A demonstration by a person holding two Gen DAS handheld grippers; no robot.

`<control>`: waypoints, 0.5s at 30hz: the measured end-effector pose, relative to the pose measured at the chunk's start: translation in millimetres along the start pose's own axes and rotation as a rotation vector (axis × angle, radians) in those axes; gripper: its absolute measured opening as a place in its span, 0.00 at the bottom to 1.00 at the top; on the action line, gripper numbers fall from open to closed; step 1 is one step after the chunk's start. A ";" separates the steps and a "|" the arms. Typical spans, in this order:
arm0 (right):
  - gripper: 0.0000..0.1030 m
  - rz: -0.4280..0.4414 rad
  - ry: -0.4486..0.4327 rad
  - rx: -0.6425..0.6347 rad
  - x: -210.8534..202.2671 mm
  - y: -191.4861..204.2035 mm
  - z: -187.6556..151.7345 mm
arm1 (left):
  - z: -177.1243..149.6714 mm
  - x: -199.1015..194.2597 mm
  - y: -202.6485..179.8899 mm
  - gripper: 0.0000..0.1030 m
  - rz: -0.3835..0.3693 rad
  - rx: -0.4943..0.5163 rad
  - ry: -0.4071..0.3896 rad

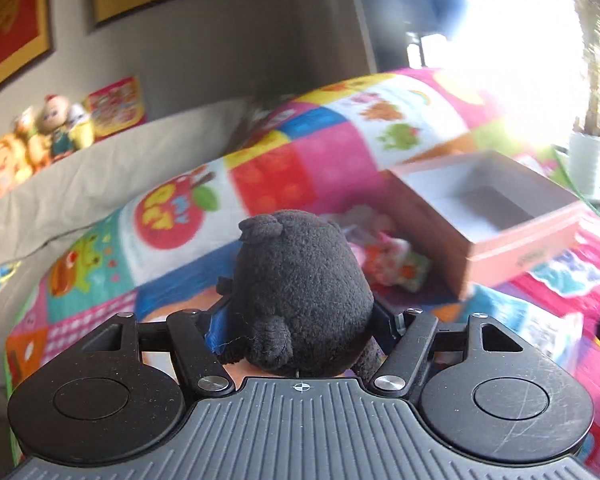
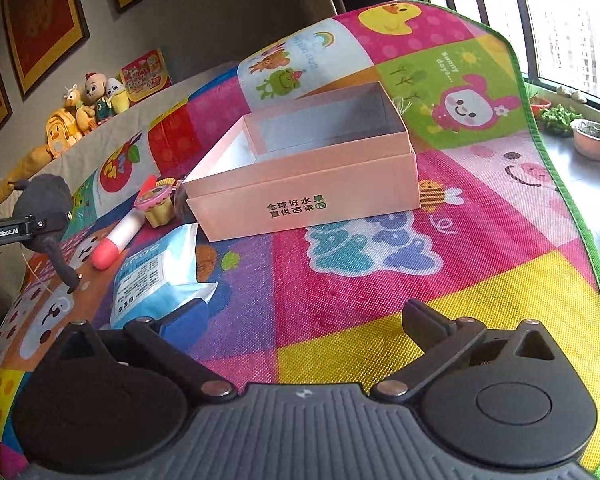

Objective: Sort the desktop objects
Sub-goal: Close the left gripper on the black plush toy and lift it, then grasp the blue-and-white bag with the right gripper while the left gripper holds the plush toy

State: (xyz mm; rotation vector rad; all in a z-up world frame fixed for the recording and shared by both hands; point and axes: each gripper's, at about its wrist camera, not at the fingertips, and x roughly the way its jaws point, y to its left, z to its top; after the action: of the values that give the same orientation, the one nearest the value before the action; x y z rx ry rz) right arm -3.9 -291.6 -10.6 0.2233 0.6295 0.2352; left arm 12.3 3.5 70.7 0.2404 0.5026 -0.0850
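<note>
A black plush toy point(image 1: 300, 280) fills the middle of the left wrist view, and my left gripper point(image 1: 300, 304) is shut on it, lifted above the mat; the plush hides most of the fingers. The right wrist view shows this same plush point(image 2: 46, 200) at the far left. An open pink box point(image 2: 300, 160), empty inside, stands on the colourful play mat point(image 2: 380, 300); it also lies ahead and to the right in the left wrist view as the pink box point(image 1: 492, 216). My right gripper point(image 2: 300, 320) stands open over the mat with nothing between its fingers.
Left of the box lie a blue and white wipes packet point(image 2: 160, 280), a pink and white stick point(image 2: 116, 236) and a small cupcake toy point(image 2: 160, 200). Yellow plush toys point(image 2: 72, 120) sit on a grey ledge behind. Plant pots point(image 2: 592, 140) stand by the window on the right.
</note>
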 end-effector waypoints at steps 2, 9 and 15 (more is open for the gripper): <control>1.00 -0.009 0.002 -0.003 0.5 1.2 -0.5 | -5.0 6.4 -14.8 0.71 -0.017 0.040 0.022; 1.00 -0.029 0.017 0.003 3.6 0.7 0.0 | -25.6 2.6 -36.4 0.91 -0.180 0.009 0.066; 1.00 -0.053 0.039 -0.032 6.3 5.8 -0.4 | -34.3 -20.8 -48.8 0.97 -0.323 0.009 0.039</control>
State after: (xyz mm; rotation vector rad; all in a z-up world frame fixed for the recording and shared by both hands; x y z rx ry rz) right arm -0.1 -284.2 -12.8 0.1719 0.6690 0.1990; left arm -28.6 -34.8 41.7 0.1686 0.5773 -0.3982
